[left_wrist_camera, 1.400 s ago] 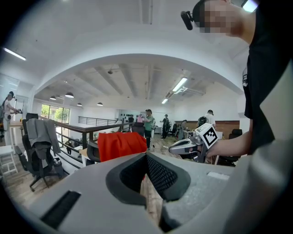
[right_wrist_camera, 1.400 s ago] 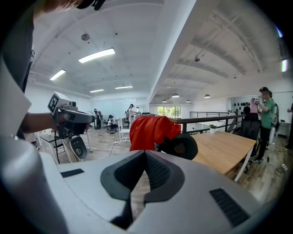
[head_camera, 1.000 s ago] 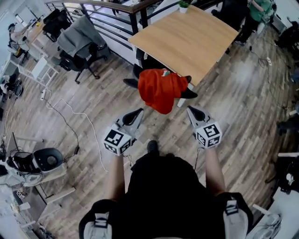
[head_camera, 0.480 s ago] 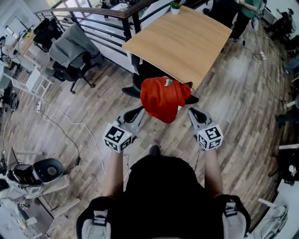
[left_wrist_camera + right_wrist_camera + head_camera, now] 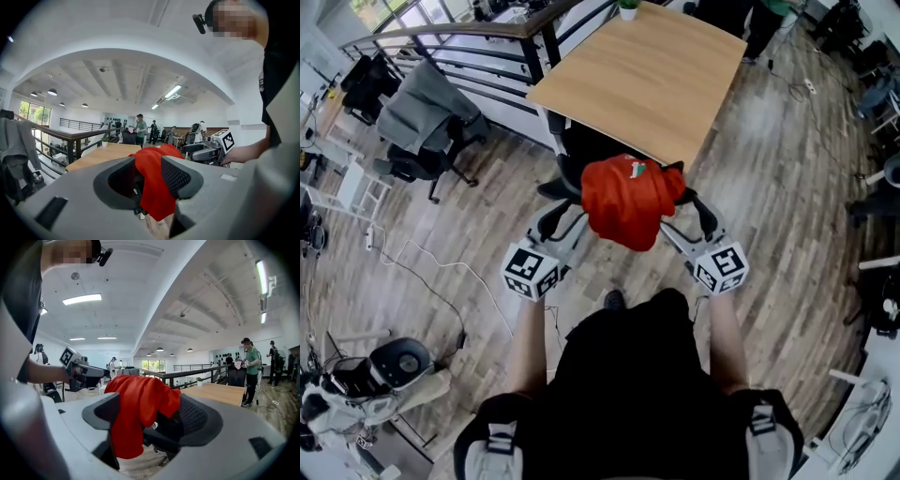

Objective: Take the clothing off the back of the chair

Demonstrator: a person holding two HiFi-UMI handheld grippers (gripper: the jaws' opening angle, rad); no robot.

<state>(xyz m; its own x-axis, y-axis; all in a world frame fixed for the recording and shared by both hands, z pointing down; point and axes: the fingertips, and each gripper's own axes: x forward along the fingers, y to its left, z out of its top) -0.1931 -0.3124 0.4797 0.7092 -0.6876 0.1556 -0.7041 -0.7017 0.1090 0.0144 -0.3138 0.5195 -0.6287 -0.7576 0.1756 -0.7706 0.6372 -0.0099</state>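
**Both grippers open, one on each side of the red clothing on the chair**

You stand on the wooden floor (image 5: 787,197) and hold both grippers out before you, at about the same height. Your left gripper (image 5: 564,225) has its fingers apart. In the left gripper view the red clothing (image 5: 623,202) shows in the gap between them and is not pinched. Your right gripper (image 5: 689,223) also has its fingers apart. In its own view the same cloth fills the left part of the gap, with dark chair parts behind it. In the head view the two grippers stand one on each side of the clothing, very near to it. Whether a finger touches the cloth, I cannot tell.

The clothing hangs over the back of the black chair (image 5: 577,155), bunched at the top and falling toward you. The chair is pushed in at the near edge of the wooden bench (image 5: 647,75). A small potted plant (image 5: 628,7) stands at the far edge of the bench. To the left of the bench runs a dark railing (image 5: 478,42). Beside it stands a second chair (image 5: 412,159) with a grey garment (image 5: 422,98) over it. Far behind, a person in a green shirt (image 5: 251,366) stands in the room.
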